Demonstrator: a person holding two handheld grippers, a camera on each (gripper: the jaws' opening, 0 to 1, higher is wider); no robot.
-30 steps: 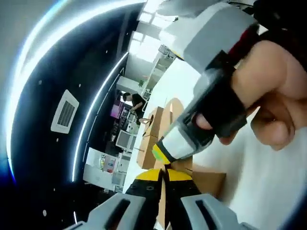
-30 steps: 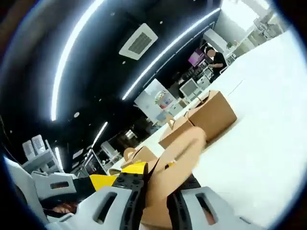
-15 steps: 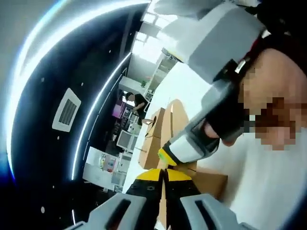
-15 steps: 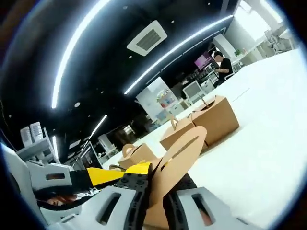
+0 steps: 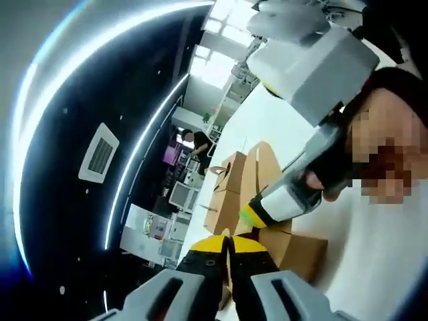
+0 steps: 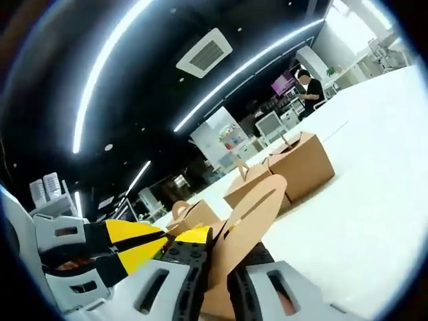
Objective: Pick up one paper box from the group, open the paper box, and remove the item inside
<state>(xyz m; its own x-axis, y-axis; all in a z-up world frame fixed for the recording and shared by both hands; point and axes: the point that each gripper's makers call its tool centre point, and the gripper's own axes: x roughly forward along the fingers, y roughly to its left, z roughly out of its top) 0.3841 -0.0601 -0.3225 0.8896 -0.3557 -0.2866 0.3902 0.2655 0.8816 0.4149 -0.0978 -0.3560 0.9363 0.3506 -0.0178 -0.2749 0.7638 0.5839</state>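
Note:
In the right gripper view, my right gripper (image 6: 219, 257) is shut on the tan handle flap (image 6: 253, 212) of a brown paper box, and the flap stands up between its jaws. My left gripper (image 6: 164, 244), with yellow jaws, comes in from the left and meets the same box at its near edge. In the left gripper view, my left gripper (image 5: 229, 242) has its jaws pressed together on a thin sliver of cardboard. The right gripper (image 5: 257, 215), held by a hand, reaches down from the upper right to the held paper box (image 5: 301, 251).
More brown paper boxes with handles stand behind on the white table (image 6: 361, 221): one (image 6: 302, 164), another (image 6: 246, 186), a third (image 6: 190, 214). In the left gripper view they stand at the middle (image 5: 231, 190). A person (image 6: 309, 90) stands far off by desks.
In the left gripper view the right gripper and hand have drawn up and to the right. In the right gripper view more of the left gripper's yellow jaws shows at the left.

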